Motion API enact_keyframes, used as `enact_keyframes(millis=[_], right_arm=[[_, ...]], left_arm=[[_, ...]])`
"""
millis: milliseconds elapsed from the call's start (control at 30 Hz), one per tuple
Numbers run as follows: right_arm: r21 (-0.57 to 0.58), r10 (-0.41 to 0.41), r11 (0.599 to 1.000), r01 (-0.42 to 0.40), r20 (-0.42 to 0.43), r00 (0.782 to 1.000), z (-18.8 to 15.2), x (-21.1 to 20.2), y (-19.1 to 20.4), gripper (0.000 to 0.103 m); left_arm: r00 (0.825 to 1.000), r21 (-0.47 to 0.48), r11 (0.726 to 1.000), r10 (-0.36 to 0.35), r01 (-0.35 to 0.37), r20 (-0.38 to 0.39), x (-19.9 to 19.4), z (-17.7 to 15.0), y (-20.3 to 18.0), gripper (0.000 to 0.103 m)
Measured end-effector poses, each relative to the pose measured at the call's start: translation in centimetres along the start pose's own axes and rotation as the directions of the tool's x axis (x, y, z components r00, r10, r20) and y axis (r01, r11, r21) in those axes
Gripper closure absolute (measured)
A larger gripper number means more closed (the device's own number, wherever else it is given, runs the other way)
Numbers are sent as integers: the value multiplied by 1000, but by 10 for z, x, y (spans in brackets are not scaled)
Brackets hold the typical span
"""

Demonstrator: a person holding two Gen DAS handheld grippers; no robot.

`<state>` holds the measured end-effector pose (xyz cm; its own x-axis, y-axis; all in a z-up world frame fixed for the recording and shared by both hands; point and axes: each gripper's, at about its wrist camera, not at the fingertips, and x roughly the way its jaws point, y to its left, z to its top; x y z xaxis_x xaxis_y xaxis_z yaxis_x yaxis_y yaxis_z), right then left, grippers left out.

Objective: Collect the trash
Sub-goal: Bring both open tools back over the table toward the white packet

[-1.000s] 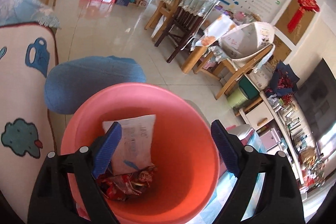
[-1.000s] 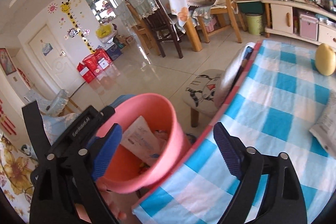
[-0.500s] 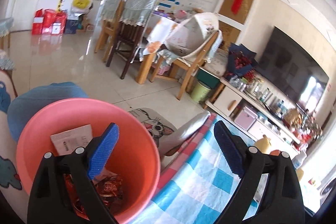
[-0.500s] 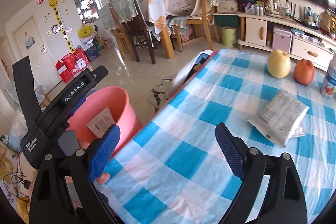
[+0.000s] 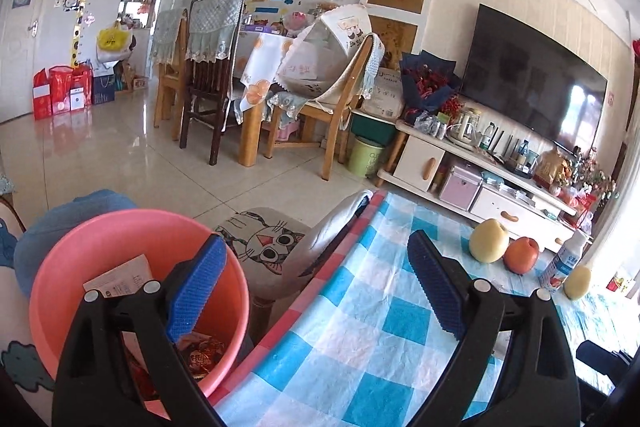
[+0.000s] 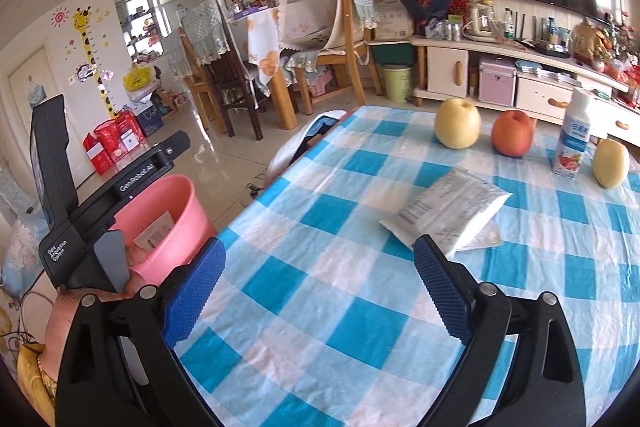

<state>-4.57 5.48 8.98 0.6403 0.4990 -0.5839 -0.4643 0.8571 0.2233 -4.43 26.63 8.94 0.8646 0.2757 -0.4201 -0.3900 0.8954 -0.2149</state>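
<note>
Jaws of right gripper (image 6: 316, 285) opening, nothing btwn; white wrapper (image 6: 448, 211) lies just ahead, right of centre.

Left gripper (image 5: 316, 287): jaws wide, nothing between, angled slightly downward. Right gripper (image 6: 320, 291): jaws opening, empty, tilted down. Person's left hand (image 6: 68, 311) grips the left device's handle.

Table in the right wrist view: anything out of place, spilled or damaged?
Only the white packet stands out: it lies flat and askew on the checked cloth, apart from the upright bottle and fruit, and looks like leftover trash. Nothing is spilled or broken.
</note>
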Motion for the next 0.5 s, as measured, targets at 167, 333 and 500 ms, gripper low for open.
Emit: enact_keyframes(millis=[167,333,500], right_arm=[[48,-20,999,19,29,999,-3,-11,-30,8],[100,-39,994,33,56,998,-5,-23,-58,8],[162,-60,986,49,63,996,-4,-30,-88,8]], left_arm=[[999,33,999,-25,26,-27,0,-3,-14,10],[998,91,994,-60,59,8,-3,-9,-33,10],[995,150,984,-98,99,-17,1,-14,-54,10]])
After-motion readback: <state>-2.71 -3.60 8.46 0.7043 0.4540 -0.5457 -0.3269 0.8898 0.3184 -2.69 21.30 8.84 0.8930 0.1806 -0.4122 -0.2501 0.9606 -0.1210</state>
